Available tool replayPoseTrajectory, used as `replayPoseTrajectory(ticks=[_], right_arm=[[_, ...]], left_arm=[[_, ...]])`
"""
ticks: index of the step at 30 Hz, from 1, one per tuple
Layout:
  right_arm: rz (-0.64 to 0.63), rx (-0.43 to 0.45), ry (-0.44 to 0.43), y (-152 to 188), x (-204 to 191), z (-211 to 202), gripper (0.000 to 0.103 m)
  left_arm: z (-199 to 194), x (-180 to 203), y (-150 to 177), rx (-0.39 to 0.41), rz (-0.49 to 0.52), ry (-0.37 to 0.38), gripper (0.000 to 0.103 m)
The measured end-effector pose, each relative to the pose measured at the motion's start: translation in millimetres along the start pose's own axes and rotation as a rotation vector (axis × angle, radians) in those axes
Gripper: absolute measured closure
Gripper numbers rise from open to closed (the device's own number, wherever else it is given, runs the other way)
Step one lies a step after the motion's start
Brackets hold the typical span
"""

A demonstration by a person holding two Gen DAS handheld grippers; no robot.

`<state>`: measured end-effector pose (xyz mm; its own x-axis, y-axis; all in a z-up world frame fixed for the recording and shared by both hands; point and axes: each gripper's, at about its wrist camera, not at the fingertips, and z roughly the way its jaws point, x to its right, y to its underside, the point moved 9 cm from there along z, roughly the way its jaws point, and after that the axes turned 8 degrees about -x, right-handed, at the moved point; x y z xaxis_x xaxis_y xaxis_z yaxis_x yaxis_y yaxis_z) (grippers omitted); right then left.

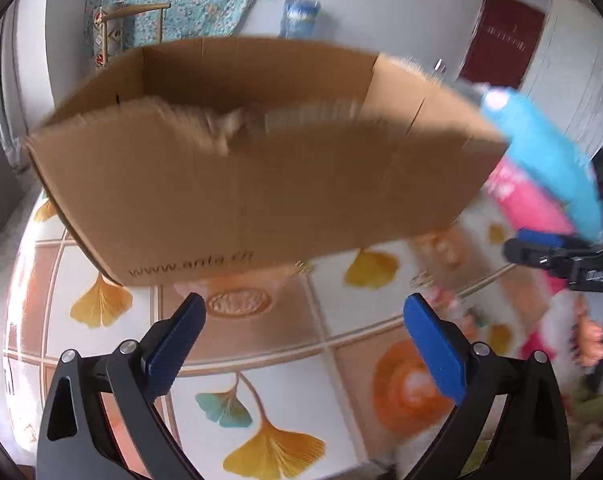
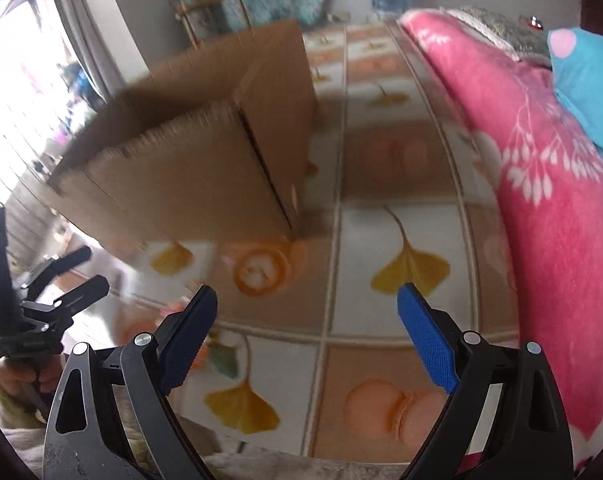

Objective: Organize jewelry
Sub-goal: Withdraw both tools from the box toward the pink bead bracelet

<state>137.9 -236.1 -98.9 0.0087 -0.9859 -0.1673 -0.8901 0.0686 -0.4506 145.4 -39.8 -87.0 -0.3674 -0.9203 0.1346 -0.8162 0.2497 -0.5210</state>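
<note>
Both claws, left claw (image 1: 304, 312) and right claw (image 2: 306, 304), gape empty above the bed (image 2: 397, 312). Likely approach step; next: reach jewelry (image 1: 239, 302) beside cardboard box (image 1: 261, 184).

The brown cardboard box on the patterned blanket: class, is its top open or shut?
Open. The brown cardboard box shows its inner walls from above in the left wrist view, with no flaps covering it.

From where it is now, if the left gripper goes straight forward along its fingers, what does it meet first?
Most likely the front wall of the open brown cardboard box, which stands directly ahead of the open left gripper on the leaf-patterned blanket. A small oval object lies lower, between them; depth is unclear.
</note>
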Motion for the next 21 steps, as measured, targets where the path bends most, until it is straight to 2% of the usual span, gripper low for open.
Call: replayPoseTrajectory(ticks=[4, 7, 10, 16, 21], right_arm=[[-0.043, -0.027, 0.108, 3, 4, 18, 0.016], [-0.058, -0.042, 0.165, 9, 10, 28, 0.015], [-0.09, -0.033, 0.203, 8, 9, 30, 0.009], [-0.137, -0.014, 0.199, 10, 5, 18, 0.008], [-0.22, -0.007, 0.143, 19, -29, 10, 0.008]], left_arm=[[14, -7, 4, -0.025, -0.02, -0.022, 0.006], [14, -9, 3, -0.013, -0.003, -0.048, 0.006], [15, -10, 4, -0.002, -0.006, -0.062, 0.005], [20, -6, 8, -0.005, 0.053, -0.132, 0.005], [18, -12, 7, -0.008, 0.018, -0.103, 0.005]])
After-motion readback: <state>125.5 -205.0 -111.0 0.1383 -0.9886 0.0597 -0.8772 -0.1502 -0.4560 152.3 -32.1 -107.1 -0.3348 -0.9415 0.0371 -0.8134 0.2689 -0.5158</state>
